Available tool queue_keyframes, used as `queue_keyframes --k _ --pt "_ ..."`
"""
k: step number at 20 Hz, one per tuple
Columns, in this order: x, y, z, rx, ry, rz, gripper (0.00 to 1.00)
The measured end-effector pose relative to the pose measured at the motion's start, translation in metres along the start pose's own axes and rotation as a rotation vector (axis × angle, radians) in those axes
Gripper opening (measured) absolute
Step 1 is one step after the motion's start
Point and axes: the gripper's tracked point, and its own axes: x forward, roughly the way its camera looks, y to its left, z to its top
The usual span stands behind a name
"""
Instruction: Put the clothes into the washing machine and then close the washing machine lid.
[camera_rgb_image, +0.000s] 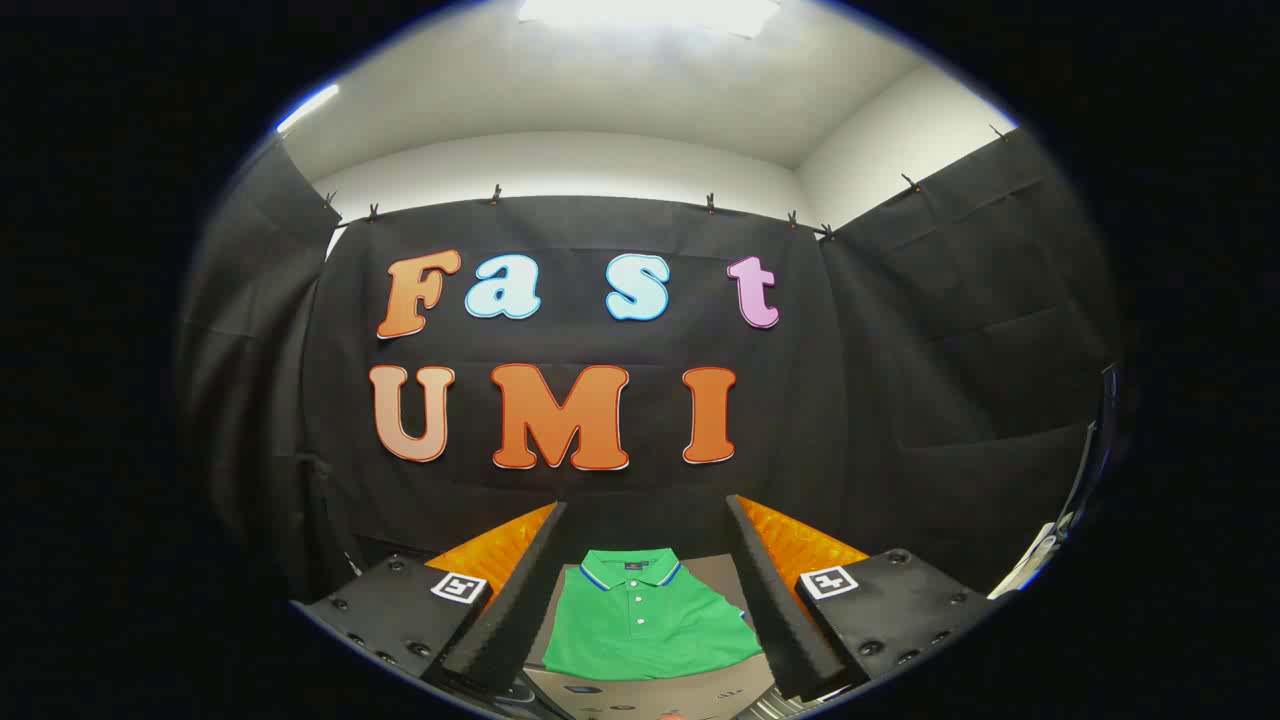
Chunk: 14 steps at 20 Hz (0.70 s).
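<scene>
The tongs (640, 590) are spread wide apart and hold nothing. Their two fingers (510, 600) reach forward, each with a dark foam pad on its inner face and an orange side behind it, set on black mounts that each carry a small square black-and-white marker.

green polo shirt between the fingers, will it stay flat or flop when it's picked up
The green polo shirt is folded soft cloth, so it will likely sag and unfold when lifted. It looks light. The hand-held gripper is open around it, and a pinch would probably catch only the top layers.
</scene>
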Motion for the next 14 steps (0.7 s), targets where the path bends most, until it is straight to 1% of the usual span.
queue_keyframes --k 4,14 --pt "0.000 0.005 -0.005 0.010 0.000 0.015 0.98" --pt "-0.005 -0.015 -0.008 0.043 0.000 -0.019 0.98"
